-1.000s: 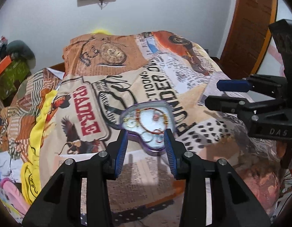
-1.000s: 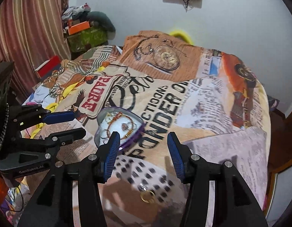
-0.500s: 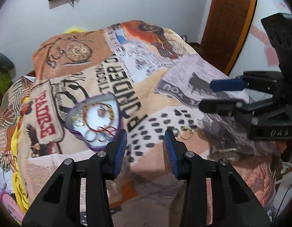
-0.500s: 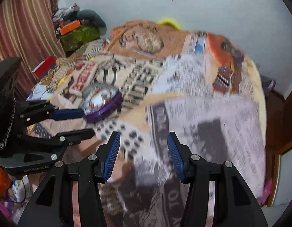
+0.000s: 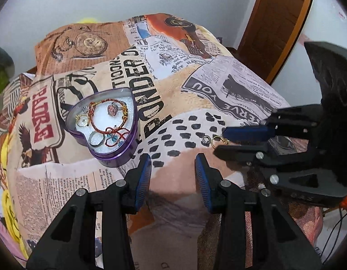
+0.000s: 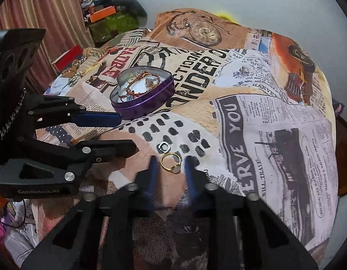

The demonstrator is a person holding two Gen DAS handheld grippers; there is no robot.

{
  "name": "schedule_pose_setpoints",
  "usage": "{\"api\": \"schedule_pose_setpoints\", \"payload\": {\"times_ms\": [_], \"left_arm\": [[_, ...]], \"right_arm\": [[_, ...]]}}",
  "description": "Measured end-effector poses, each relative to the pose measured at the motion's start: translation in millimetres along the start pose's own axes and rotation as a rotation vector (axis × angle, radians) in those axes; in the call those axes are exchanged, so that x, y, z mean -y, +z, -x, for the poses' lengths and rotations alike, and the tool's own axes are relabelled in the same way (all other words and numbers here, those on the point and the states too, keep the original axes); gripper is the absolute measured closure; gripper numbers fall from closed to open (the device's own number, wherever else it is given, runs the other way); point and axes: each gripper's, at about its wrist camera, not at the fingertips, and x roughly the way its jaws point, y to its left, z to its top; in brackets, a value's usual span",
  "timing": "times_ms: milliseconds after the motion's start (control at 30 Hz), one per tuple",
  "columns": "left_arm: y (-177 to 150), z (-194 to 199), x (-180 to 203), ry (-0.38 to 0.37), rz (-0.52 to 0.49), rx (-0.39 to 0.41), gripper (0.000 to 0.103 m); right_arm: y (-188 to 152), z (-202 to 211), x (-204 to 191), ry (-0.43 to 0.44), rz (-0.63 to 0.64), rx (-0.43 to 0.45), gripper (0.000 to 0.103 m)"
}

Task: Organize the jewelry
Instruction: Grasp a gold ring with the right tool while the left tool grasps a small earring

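Blanket (image 6: 218, 103) print "PONDER", "SERVE YOU", left claw (image 5: 173, 160) open, right claw (image 6: 170, 165) closing, seemingly around gold ring (image 6: 170, 163).

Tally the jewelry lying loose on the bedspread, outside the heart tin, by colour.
Gold ring: 1, between the closing right tongs
Silver ring: 1, just beyond it
Total loose on the bedspread: 2

Both wrist cameras look steeply down along their fingers at the bed (image 5: 196, 103), close above its near edge. The left view faces toward the door-side corner, the right toward the curtain side. Both share the heart-shaped tin (image 5: 119, 150) (image 6: 148, 105).
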Motion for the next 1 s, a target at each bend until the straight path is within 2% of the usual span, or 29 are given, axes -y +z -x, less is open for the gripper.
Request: {"api": "schedule_pose_setpoints", "payload": {"times_ms": [267, 333, 533, 667, 800, 1000], "left_arm": [[5, 1, 9, -0.025, -0.033, 0.014, 0.071], [9, 0, 15, -0.034, -0.055, 0.015, 0.078], [19, -13, 33, -0.051, -0.111, -0.01, 0.086], [20, -23, 42, -0.022, -0.142, -0.033, 0.087], [21, -30, 42, -0.022, -0.132, -0.044, 0.095], [18, -25, 40, -0.021, -0.115, -0.019, 0.095]], "right_arm": [[-1, 7, 4, -0.001, -0.031, 0.024, 0.087], [-2, 12, 10, -0.007, -0.051, 0.034, 0.087], [-3, 25, 27, -0.015, -0.108, 0.064, 0.087], [-3, 29, 33, -0.02, -0.127, 0.075, 0.087], [-4, 27, 36, -0.019, -0.14, 0.076, 0.087], [-2, 27, 35, -0.017, -0.137, 0.081, 0.087]]}}
